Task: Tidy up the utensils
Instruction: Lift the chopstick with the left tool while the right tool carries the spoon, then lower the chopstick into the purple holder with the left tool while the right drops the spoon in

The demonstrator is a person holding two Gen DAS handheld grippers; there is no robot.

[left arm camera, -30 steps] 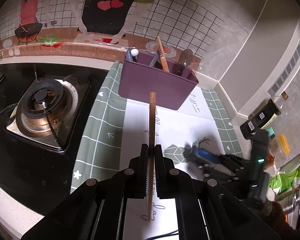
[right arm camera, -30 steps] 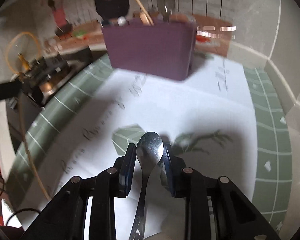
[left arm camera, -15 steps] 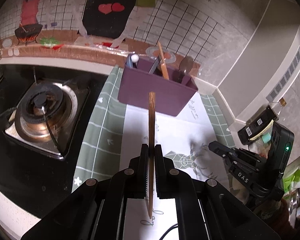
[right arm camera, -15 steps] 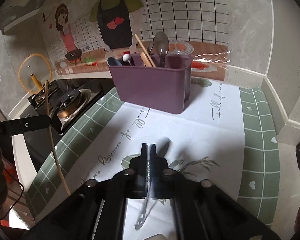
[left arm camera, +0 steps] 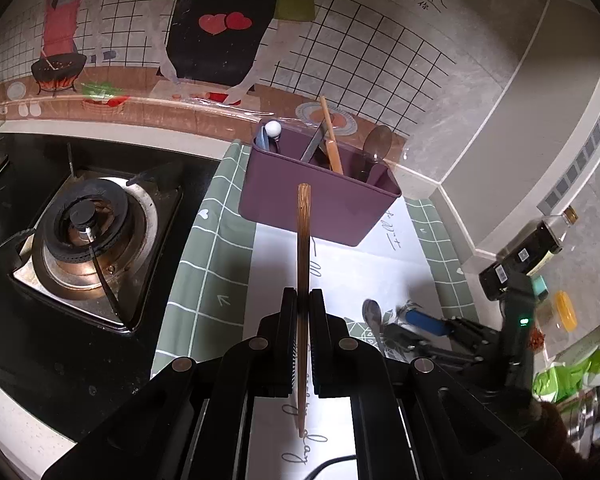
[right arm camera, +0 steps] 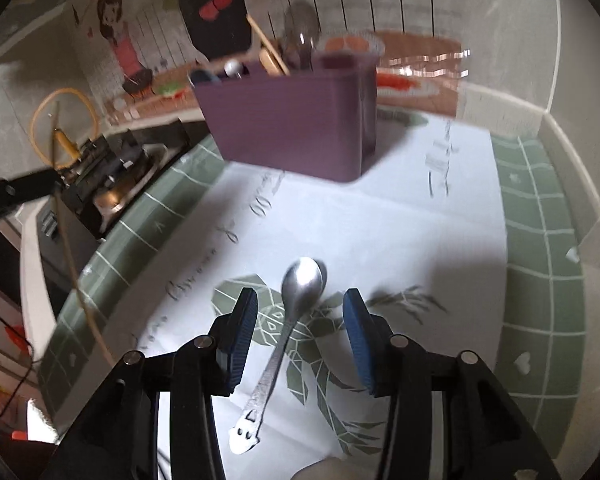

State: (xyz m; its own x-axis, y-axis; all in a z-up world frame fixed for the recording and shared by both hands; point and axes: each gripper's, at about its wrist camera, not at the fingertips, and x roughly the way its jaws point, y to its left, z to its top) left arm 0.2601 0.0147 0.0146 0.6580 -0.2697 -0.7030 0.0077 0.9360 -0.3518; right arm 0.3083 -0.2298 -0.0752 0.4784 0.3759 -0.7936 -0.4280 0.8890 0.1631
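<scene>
My left gripper [left arm camera: 303, 300] is shut on a wooden chopstick [left arm camera: 303, 248] that points at the purple utensil holder [left arm camera: 316, 204] ahead. The holder stands on the white mat [left arm camera: 340, 272] and holds several utensils. My right gripper [right arm camera: 300, 308] is open, its blue pads either side of a metal spoon [right arm camera: 296, 300] lying flat on the mat. The holder [right arm camera: 288, 124] stands beyond it. The right gripper [left arm camera: 404, 324] and spoon [left arm camera: 372, 314] also show in the left wrist view, at the right.
A gas burner [left arm camera: 84, 232] on a black hob lies left of the green mat border [left arm camera: 204, 260]. A dark sauce bottle [left arm camera: 532, 240] and packets stand at the right. The tiled wall [left arm camera: 340, 60] is behind the holder.
My right gripper held the spoon half a second ago; now its jaws have opened and the spoon lies on the mat between them. The left gripper keeps the chopstick.
</scene>
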